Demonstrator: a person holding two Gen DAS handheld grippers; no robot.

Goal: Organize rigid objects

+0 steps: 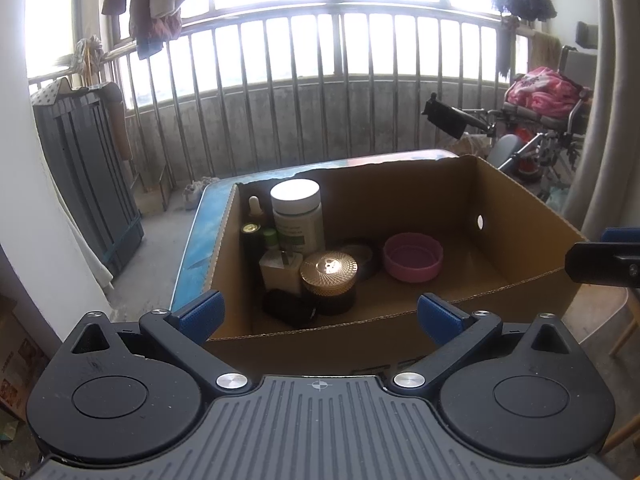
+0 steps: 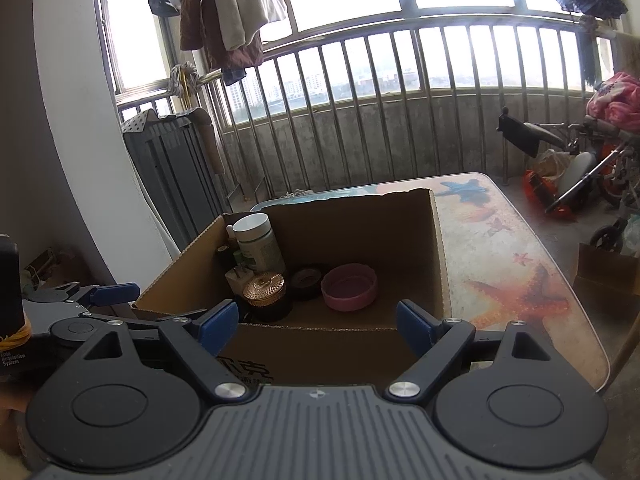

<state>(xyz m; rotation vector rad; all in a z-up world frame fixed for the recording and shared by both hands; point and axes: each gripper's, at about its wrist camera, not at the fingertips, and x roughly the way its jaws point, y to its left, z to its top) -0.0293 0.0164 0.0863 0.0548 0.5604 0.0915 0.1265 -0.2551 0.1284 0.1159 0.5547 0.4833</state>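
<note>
Left wrist view
Left hand-held gripper: bottom of the frame, blue pads spread wide, released, nothing between them
Cardboard box: centre of the frame, open top, on the bench with the blue printed top
White-lidded jar: upright at the box's upper-left corner, tallest thing in there
Dropper bottle: just left of that jar, against the box wall
Gold-lidded jar: lower left of the box floor, lid catching the light
White charger plug: touching the gold-lidded jar's left side
Pink lid: centre-right of the box floor, open side up, apart from the cluster
Right hand-held gripper: one finger pokes in at the right edge, beside the box

Right wrist view
Right hand-held gripper: bottom of the frame, pads wide apart over the box's near edge, released and empty
Cardboard box: centre, on the bench with starfish print
Items: white-lidded jar and gold-lidded jar at left, pink lid mid-floor
Left hand-held gripper: left edge, blue pad near the box's left wall
</note>
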